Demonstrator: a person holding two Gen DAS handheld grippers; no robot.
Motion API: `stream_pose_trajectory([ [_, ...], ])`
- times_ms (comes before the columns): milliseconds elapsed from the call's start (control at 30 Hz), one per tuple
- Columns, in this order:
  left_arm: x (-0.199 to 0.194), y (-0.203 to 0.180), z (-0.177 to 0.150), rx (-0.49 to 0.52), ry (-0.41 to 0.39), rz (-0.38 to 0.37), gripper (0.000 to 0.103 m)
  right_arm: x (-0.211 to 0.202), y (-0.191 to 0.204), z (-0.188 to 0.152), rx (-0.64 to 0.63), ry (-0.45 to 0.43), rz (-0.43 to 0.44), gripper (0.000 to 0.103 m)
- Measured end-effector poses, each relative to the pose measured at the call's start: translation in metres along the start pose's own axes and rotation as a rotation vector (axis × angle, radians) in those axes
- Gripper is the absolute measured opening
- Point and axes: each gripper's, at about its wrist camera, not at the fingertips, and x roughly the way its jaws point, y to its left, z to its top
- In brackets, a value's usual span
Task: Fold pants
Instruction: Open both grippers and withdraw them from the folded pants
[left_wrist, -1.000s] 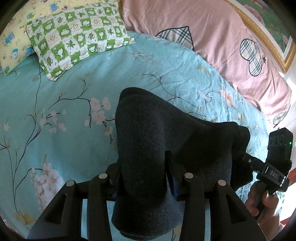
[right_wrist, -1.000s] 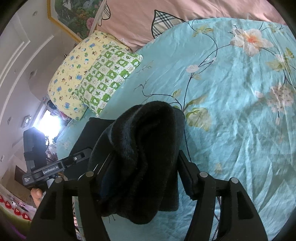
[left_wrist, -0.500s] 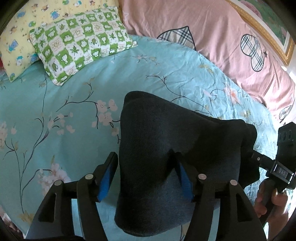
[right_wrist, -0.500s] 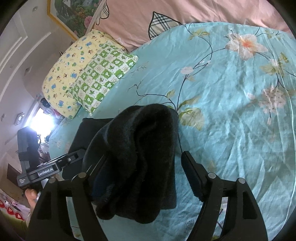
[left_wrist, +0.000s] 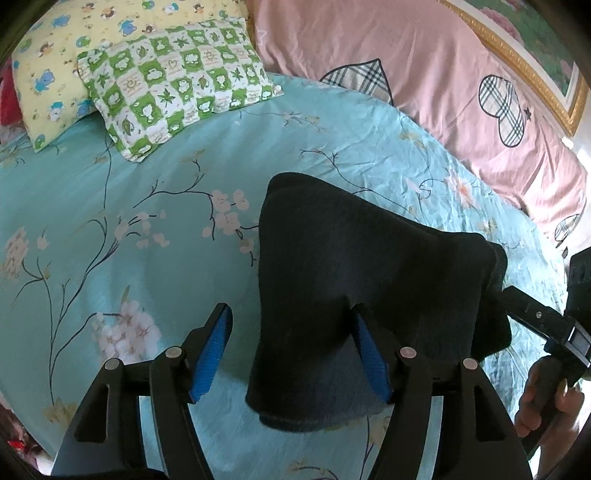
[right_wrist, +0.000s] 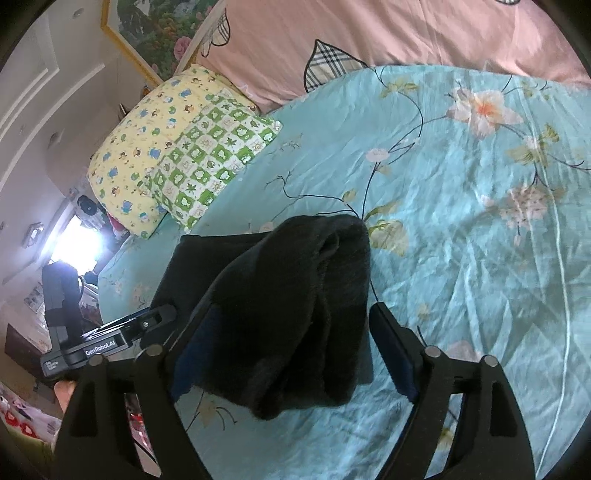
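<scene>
The dark folded pants (left_wrist: 369, 266) lie in a thick bundle on the turquoise floral bedsheet (left_wrist: 147, 229). My left gripper (left_wrist: 291, 332) is opening. Its left blue pad (left_wrist: 212, 350) stands clear of the cloth, and the bundle's near edge drapes over its right pad (left_wrist: 369, 354). In the right wrist view the pants (right_wrist: 288, 295) sit between the jaws of my right gripper (right_wrist: 291, 350), which is opening too. Its right finger (right_wrist: 391, 350) is just apart from the cloth, while the left finger is mostly hidden behind it.
A green checked pillow (left_wrist: 177, 85) and a yellow one (left_wrist: 48, 62) lie at the back left. A pink cover (left_wrist: 406, 74) runs along the far side. A hand (left_wrist: 546, 391) holds the right gripper's handle at the right edge. The bed's edge is at the left (right_wrist: 110, 280).
Both grippers' jaws have spread apart and let go of the pants. The bundle has settled onto the sheet. Both cameras have drawn back slightly.
</scene>
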Motion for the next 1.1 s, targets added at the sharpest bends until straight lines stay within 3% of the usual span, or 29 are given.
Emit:
stream_pose_trajectory([
  [433, -0.028, 0.004, -0.025, 0.019, -0.029, 0.009, 0.067, -0.021, 0.040, -0.030, -0.146, -0.004, -0.076, 0.088],
  [767, -0.044, 0.002, -0.043, 0.052, -0.060, 0.045, 0.074, -0.031, 0.053, -0.057, -0.217, -0.015, -0.133, 0.090],
  [1100, -0.054, -0.017, -0.064, 0.182, -0.095, 0.100, 0.080, -0.038, 0.055, -0.076, -0.241, -0.023, -0.172, 0.090],
])
